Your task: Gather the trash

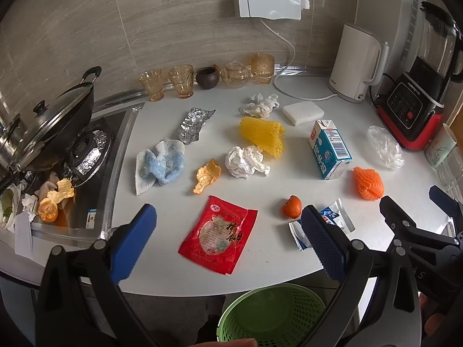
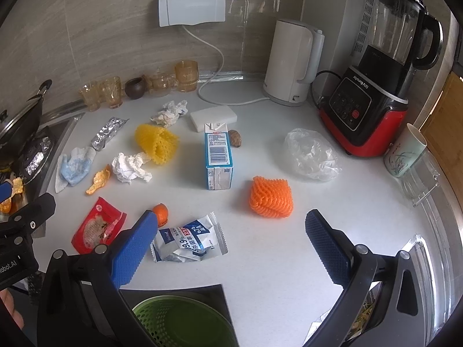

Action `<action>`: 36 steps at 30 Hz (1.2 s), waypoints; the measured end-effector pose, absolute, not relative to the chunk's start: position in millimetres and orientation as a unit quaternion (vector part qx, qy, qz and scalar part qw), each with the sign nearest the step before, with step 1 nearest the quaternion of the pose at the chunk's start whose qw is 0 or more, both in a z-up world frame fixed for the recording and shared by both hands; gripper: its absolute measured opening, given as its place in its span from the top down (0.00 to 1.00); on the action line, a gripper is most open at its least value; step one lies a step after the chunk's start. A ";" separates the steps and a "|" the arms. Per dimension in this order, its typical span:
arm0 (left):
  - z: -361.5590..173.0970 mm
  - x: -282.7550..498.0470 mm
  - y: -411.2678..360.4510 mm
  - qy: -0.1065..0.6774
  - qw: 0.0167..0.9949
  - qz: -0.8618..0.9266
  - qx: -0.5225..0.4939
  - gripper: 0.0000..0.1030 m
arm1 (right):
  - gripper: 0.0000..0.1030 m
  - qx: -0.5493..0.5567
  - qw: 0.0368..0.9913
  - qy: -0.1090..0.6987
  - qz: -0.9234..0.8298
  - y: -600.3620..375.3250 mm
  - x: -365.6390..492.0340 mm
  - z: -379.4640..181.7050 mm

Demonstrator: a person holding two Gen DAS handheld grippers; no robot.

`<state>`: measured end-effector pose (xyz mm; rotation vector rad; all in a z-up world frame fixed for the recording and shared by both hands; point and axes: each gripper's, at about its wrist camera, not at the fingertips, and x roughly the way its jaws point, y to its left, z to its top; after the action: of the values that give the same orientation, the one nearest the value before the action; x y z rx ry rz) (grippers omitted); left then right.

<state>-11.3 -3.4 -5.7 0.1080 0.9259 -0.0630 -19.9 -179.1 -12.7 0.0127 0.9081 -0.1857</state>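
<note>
Jaws on both grippers stood released; the red packet (image 1: 218,235) lay just ahead between the left gripper's (image 1: 228,225) fingers.

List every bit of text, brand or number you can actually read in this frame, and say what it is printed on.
"Joyoung", seen upside down: on the blender base.
"99.9%" and "70": on the blue-and-white wipes packet.
"obot.AI": on the left tool, partly cut off.
Red snack bag: large Chinese characters, not legible.
Milk carton: barcode and small print, too small to read.
Kettle: small logo near the base, blurred.
</note>
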 end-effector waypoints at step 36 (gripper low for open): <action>-14.8 6.2 5.5 0.450 0.891 -0.026 0.046 0.07 | 0.02 0.008 0.891 0.446 -0.078 -174.2 -2.5 -19.9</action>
<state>6.2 5.5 -14.8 0.0960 0.9344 -0.0547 -2.5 -174.2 -19.9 0.0169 0.9267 -0.1624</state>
